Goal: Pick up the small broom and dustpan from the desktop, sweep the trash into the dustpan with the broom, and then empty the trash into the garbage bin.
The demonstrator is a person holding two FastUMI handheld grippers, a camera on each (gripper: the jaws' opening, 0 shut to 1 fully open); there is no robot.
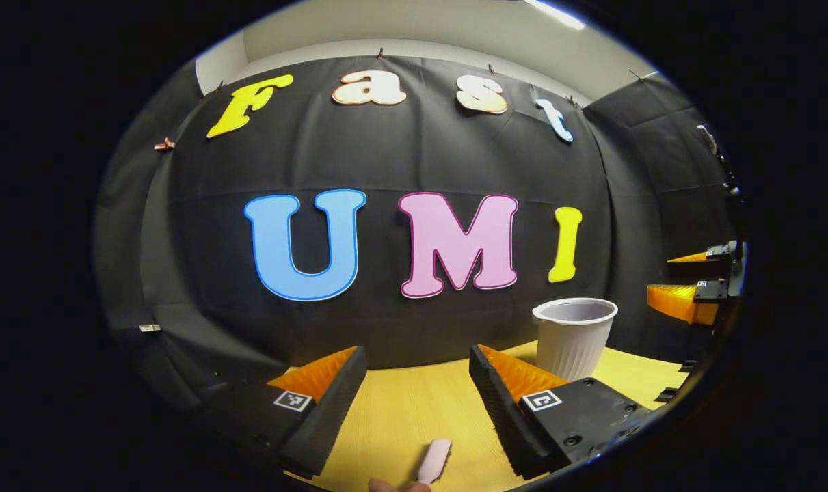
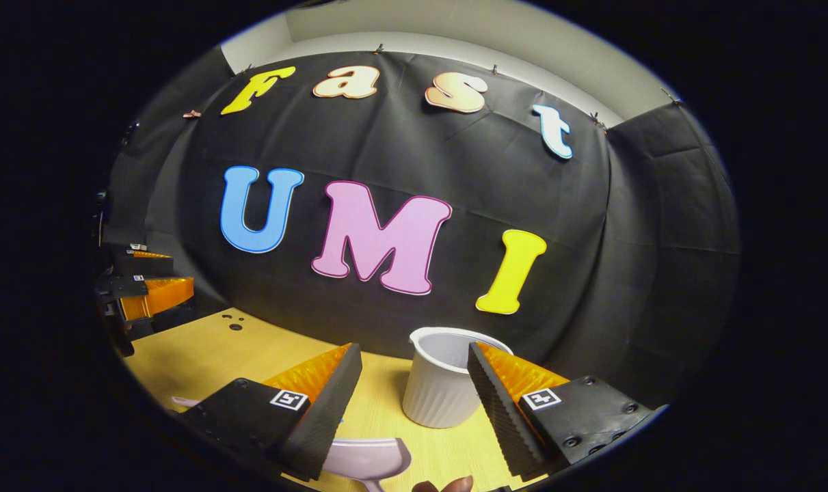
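On the wooden tabletop (image 2: 202,355) stands a white bin (image 2: 441,383) at lower centre — both tools, left tool (image 1: 414,403) and right tool (image 2: 414,403), gape wide, holding nothing.

This is a staged recording booth, not a lived-in room. Black cloth (image 1: 420,157), creased and clipped up along its top edge, hangs as the back and side walls, with a plain pale wall and ceiling (image 1: 420,31) showing above it. A bare light wood desktop (image 2: 202,352) serves as the work surface, lit by a strip light (image 1: 554,12) overhead.
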